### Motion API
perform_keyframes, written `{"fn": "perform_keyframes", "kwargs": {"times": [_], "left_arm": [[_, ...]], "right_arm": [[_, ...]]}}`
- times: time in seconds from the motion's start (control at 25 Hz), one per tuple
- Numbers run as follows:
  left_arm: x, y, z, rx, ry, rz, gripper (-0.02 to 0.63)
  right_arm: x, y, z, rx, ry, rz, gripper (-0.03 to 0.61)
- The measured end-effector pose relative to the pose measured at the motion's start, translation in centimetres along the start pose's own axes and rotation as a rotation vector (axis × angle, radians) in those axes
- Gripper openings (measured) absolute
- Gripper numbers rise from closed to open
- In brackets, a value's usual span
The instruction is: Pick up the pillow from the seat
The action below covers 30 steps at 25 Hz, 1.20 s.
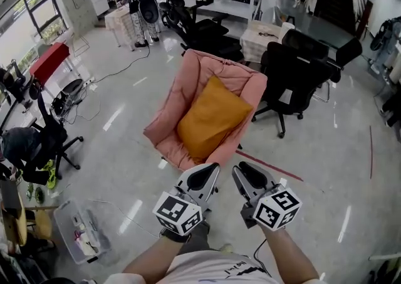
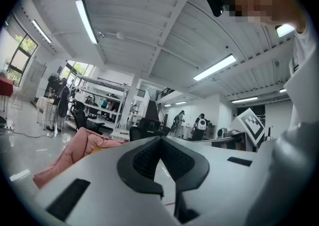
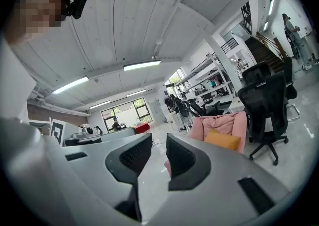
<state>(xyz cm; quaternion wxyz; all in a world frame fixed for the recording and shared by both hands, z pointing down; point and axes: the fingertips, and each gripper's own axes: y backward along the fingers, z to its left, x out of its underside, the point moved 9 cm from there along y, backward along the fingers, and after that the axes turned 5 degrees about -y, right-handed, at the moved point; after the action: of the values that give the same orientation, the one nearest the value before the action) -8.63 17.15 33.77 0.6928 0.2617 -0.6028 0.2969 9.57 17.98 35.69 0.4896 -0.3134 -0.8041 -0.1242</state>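
L gripper (image 1: 212, 168): jaws closed tip to tip, empty. R gripper (image 1: 239, 168): jaws a little apart, nothing btwn them. Both are side by side, clear of the seat (image 1: 188, 73) and pointing at it. The pillow (image 1: 212, 115) lies in the seat, ahead & below, long axis running from front edge to back. Its near corner is at the seat's front edge, prob. closer to L gripper.
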Motion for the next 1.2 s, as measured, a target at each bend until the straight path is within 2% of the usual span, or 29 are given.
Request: {"fn": "perform_keyframes", "kwargs": {"times": [0.24, 0.44, 0.88, 1.2], "left_arm": [[0.7, -4.9, 9.2, 0.053, 0.008, 0.017, 0.011], [1.0, -9.2, 14.4, 0.105, 0.013, 0.036, 0.011], [3.8, -17.6, 20.1, 0.169, 0.034, 0.078, 0.011], [7.2, -26.2, 23.2, 0.144, 0.032, 0.117, 0.011]], "right_arm": [[-0.9, -8.9, -3.4, 0.062, -0.032, 0.009, 0.095], [-2.0, -13.8, -6.6, 0.123, -0.065, -0.004, 0.111], [-2.8, -19.7, -15.1, 0.257, -0.136, 0.0, 0.115], [-1.8, -23.7, -26.9, 0.302, -0.24, 0.06, 0.151]]}}
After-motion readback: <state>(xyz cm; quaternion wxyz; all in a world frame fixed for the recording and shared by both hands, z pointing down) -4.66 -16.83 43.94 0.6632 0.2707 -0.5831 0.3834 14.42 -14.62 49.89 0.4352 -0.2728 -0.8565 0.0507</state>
